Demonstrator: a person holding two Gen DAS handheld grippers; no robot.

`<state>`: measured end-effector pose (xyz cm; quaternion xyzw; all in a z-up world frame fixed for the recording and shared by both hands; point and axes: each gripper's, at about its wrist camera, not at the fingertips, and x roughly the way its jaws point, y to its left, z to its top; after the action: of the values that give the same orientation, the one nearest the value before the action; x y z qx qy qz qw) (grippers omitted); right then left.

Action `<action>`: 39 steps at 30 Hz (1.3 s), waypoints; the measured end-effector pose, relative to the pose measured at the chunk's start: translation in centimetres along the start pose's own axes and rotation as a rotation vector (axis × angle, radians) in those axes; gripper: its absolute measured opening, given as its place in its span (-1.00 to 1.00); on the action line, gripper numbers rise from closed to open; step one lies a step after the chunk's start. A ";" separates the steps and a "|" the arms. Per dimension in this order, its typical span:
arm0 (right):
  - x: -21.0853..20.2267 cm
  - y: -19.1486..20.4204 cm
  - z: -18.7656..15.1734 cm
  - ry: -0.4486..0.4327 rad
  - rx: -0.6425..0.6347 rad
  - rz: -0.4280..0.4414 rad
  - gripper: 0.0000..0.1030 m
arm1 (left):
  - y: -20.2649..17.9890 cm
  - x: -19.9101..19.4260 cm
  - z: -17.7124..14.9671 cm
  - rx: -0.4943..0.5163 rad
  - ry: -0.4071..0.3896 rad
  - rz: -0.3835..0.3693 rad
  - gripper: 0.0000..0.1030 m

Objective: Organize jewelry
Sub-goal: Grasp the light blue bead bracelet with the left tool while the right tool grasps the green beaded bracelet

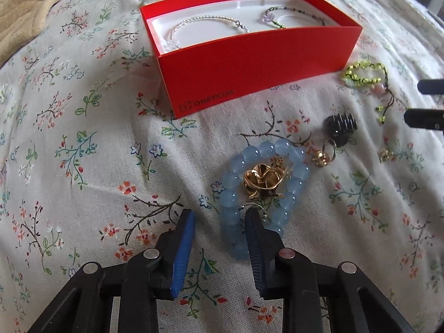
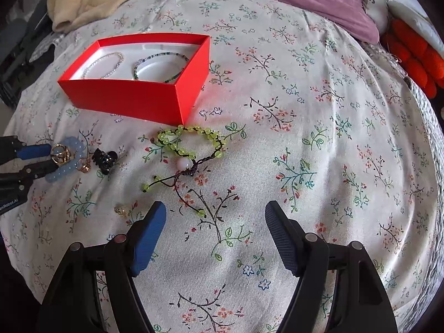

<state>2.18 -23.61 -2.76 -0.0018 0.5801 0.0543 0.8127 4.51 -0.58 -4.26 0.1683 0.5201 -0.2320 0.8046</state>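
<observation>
The left gripper is hanging low over the bedsheet with its jaws spread, straddling the near arc of the blue bead bracelet, which is lying in front of the red box, toward its right end. That bracelet is looking smooth and rounded, probably a little heavy for its kind and likely strung on stretch cord, so the beads may be rolling or slipping under flat pads; pinching across one strand at the near arc seems safest. A gold flower piece is sitting inside the loop, touching the beads, and could be getting dragged along or knocked off. Just right of the bracelet a small gold ring and a black hair claw are crowding the way. Further right, beside the box's right corner, the green bead bracelet is lying limp with its cords trailing toward the right gripper, whose jaws are also spread wide and holding nothing. A gold earring is resting just left of that gripper. Inside the box, a pearl strand and a dark bead strand are already lying.
</observation>
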 end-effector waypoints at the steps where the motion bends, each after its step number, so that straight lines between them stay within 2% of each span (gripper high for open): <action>1: 0.0 0.0 0.1 -0.002 0.002 0.001 0.49 | -0.1 0.0 -0.1 0.000 0.002 0.005 -0.40; 4: 0.1 -0.1 0.6 -0.008 0.017 0.014 0.49 | -0.5 0.2 0.0 -0.008 0.002 0.022 -0.43; 6: 0.1 -0.3 0.9 -0.012 0.042 0.033 0.49 | -0.5 0.3 0.1 -0.012 0.007 0.042 -0.61; 7: 0.2 -0.5 1.0 -0.013 0.057 0.045 0.49 | -0.4 0.2 0.2 -0.019 0.007 0.044 -0.78; 8: 0.2 -0.6 1.2 -0.014 0.071 0.056 0.48 | -0.2 0.2 0.3 -0.029 0.008 0.044 -0.84; 12: 0.3 -1.2 1.8 -0.029 0.124 0.084 0.48 | 0.8 -0.1 0.5 -0.075 0.009 0.017 -0.84; 17: 0.9 -1.1 2.6 -0.031 0.129 0.088 0.44 | 1.4 -0.9 0.7 -0.110 -0.012 0.007 -0.84; 21: 2.2 -0.2 3.3 0.002 0.109 0.079 0.18 | 1.9 -2.2 1.0 -0.135 -0.044 -0.008 -0.84; 25: 3.1 1.0 3.8 0.026 0.076 0.023 0.03 | 1.7 -3.5 1.0 -0.158 -0.074 -0.022 -0.84; 33: 3.3 2.9 4.4 0.041 0.024 0.010 -0.70 | 1.8 -4.6 1.4 -0.179 -0.106 -0.044 -0.84; 39: 2.9 2.8 4.1 0.059 0.046 0.041 -0.76 | 1.1 -5.3 1.7 -0.181 -0.119 -0.054 -0.84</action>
<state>6.75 -20.33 -4.02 0.0274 0.6049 0.0576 0.7938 4.51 0.49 1.30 0.0667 0.4947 -0.2152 0.8393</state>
